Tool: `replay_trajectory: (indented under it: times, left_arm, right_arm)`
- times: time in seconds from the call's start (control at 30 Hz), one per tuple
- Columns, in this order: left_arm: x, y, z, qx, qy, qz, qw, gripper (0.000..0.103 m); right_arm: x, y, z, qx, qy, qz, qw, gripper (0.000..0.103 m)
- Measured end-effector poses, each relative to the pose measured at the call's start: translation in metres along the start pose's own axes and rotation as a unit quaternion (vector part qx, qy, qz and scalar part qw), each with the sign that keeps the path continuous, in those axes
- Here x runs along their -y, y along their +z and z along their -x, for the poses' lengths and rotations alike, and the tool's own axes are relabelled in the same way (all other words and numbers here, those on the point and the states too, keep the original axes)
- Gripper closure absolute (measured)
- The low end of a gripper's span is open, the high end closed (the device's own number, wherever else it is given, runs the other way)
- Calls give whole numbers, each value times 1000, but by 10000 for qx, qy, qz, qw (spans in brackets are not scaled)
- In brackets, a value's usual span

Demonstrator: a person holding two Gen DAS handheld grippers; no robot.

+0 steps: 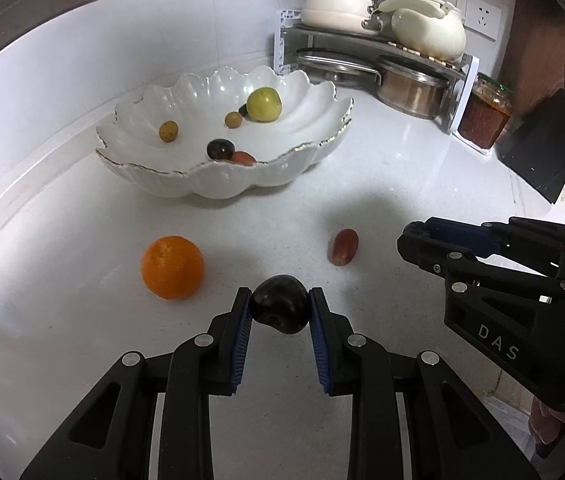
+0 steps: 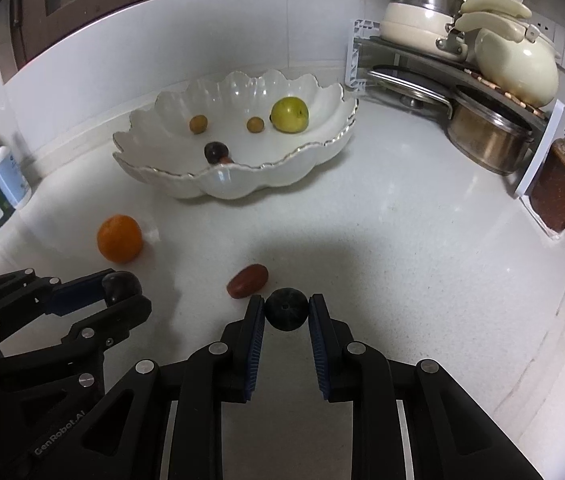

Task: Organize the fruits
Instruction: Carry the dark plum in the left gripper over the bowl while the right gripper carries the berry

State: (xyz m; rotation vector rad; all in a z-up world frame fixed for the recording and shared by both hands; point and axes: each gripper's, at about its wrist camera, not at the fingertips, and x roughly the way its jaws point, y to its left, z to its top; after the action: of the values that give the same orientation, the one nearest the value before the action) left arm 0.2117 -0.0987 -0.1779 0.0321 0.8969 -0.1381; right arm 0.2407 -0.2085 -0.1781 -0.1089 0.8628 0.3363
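My left gripper (image 1: 280, 310) has its fingers (image 1: 242, 332) closed on a dark plum (image 1: 280, 308), held clear of the worktop (image 1: 382, 184), on the near side of the bowl (image 1: 218, 184). My right gripper (image 2: 286, 312) pinches a small dark ridged fruit (image 2: 285, 309) between its fingers (image 2: 256, 332), also nearer than the bowl. The scalloped white bowl holds a green apple (image 1: 264, 104), two small tan fruits (image 1: 168, 131), a dark grape (image 1: 220, 149) and a reddish fruit (image 1: 243, 157). An orange (image 1: 171, 267) lies on the worktop in front of the bowl, to its left; a red grape (image 1: 343, 247) lies in front, to its right. Pots (image 1: 410, 84) on a rack stand behind the bowl, to its right.
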Motion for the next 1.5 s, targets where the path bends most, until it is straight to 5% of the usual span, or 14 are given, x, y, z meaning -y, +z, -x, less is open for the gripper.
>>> replay_trajectory:
  times: [0.97, 1.5]
  left_arm:
    - [-52, 48, 58, 312, -16, 19, 9995, 74]
    - [-75, 96, 58, 477, -57, -38, 9988, 74]
  right_arm:
    - [-43, 54, 49, 214, -205, -224, 9993, 79]
    - [-42, 95, 49, 360, -356, -315, 9982, 79]
